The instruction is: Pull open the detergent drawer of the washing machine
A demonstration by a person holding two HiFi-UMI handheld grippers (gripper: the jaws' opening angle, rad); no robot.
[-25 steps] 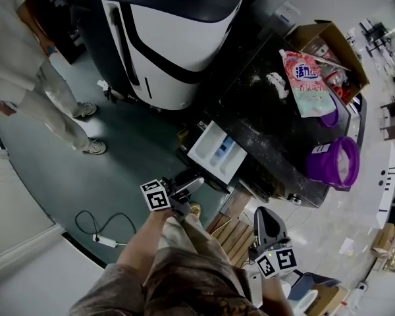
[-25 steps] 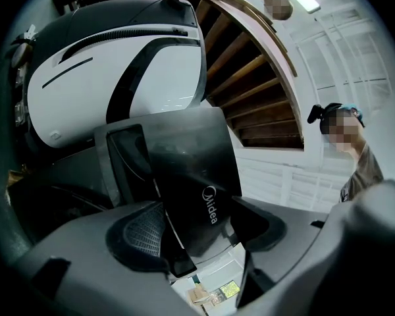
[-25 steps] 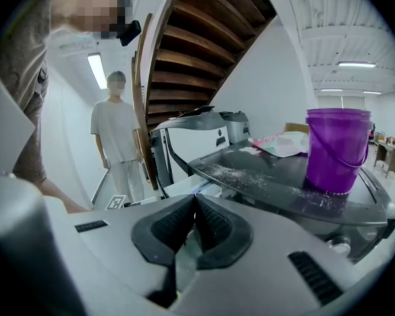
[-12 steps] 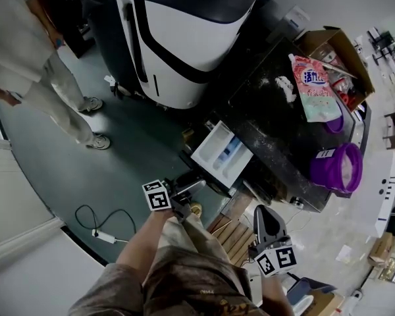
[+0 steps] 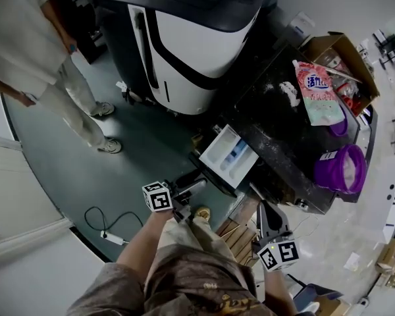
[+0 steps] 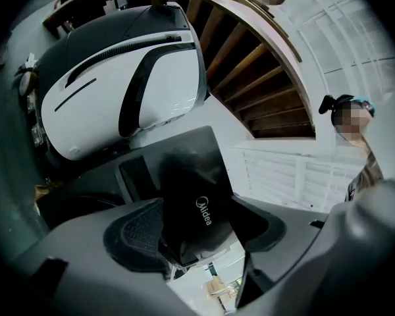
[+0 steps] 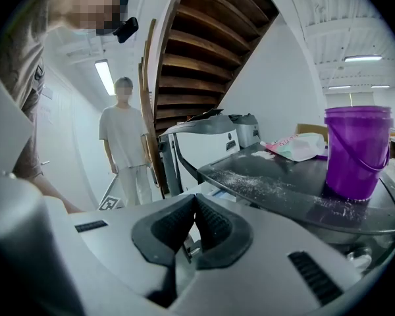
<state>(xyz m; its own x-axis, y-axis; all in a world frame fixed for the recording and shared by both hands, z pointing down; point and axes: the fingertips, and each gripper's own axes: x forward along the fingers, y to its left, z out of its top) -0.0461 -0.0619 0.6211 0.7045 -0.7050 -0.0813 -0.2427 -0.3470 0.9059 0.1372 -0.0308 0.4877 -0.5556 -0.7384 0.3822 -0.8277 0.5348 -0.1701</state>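
Left gripper view: fingers (image 6: 135,232) clamp detergent drawer (image 6: 194,196); head view: drawer out.

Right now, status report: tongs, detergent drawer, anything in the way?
Left tongs clamped on the detergent drawer, at its black front. Right tongs shut, empty. Drawer pulled out, white tray exposed. Bystander stands off to one side.

Head view, upper left: bystander (image 5: 33,51) was cut off at the shoulders. The detergent drawer front (image 6: 191,176) covered part of the left gripper's (image 6: 199,206) pad.
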